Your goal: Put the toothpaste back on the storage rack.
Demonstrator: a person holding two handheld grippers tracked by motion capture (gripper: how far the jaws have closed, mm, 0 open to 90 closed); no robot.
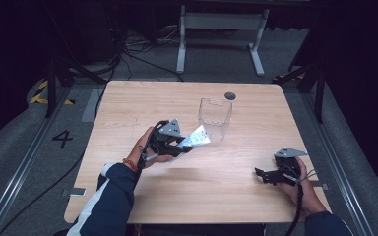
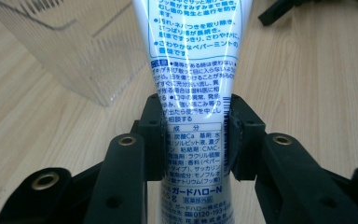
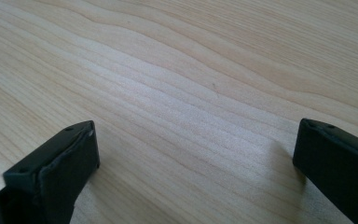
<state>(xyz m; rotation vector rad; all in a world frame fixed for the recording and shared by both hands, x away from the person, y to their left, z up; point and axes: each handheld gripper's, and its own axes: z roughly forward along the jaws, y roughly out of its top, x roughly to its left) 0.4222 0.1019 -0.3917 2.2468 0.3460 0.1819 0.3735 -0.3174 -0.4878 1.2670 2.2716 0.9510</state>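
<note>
My left gripper [image 1: 181, 142] is squeezing a soft white tube [image 2: 193, 93], with a black pad pressed flat on each side of it. The tube is smooth and shiny, narrow where I hold it and wider farther out, and covered in small blue writing. Its near end is cut off at the bottom of the left gripper view and its far end at the top, so I cannot see a cap. From above, the tube [image 1: 197, 136] sticks out toward 2 o'clock, close to the clear box [image 1: 215, 118] near the table's middle. That box is see-through plastic, tall and square, with thin ribbed lines on its wall [image 2: 70, 42]. My right gripper [image 1: 263, 175] sits at about 4 o'clock, well apart from the tube, its jaws wide apart over bare wood. The table [image 1: 187, 191] is pale wood with wavy grain lines.
</note>
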